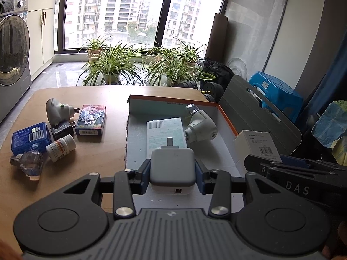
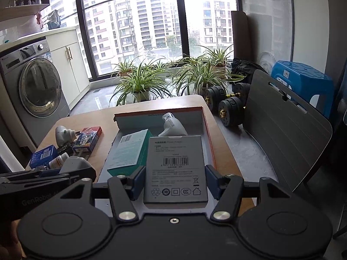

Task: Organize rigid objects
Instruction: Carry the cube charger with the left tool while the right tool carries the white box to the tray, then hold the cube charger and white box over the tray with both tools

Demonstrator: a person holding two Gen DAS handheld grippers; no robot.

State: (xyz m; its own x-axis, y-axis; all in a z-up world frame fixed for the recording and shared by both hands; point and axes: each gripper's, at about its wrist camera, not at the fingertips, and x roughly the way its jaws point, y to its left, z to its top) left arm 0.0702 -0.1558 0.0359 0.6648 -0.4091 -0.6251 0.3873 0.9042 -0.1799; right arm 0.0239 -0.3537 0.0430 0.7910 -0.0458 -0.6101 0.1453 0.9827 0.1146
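Observation:
My left gripper (image 1: 172, 176) is shut on a white plug adapter (image 1: 172, 169), held over the near end of the open orange-rimmed box (image 1: 225, 117). My right gripper (image 2: 175, 183) is shut on a white power-adapter carton (image 2: 176, 169) above the same box (image 2: 205, 125); that carton (image 1: 258, 145) also shows at the right of the left wrist view. Inside the box lie a teal carton (image 2: 130, 151) and a white plug-in device (image 1: 200, 127). On the wooden table (image 1: 104, 151) to the left sit a blue tin (image 1: 30, 137), a pill bottle (image 1: 60, 147), a card box (image 1: 91, 120), a black adapter (image 1: 61, 129), a white plug (image 1: 56, 109) and a clear bottle (image 1: 30, 163).
A grey slatted chair back (image 2: 282, 138) stands right of the table, with dumbbells (image 2: 225, 106) and a blue stool (image 2: 303, 80) beyond it. Potted plants (image 2: 138, 82) line the window. A washing machine (image 2: 34, 86) stands at the left.

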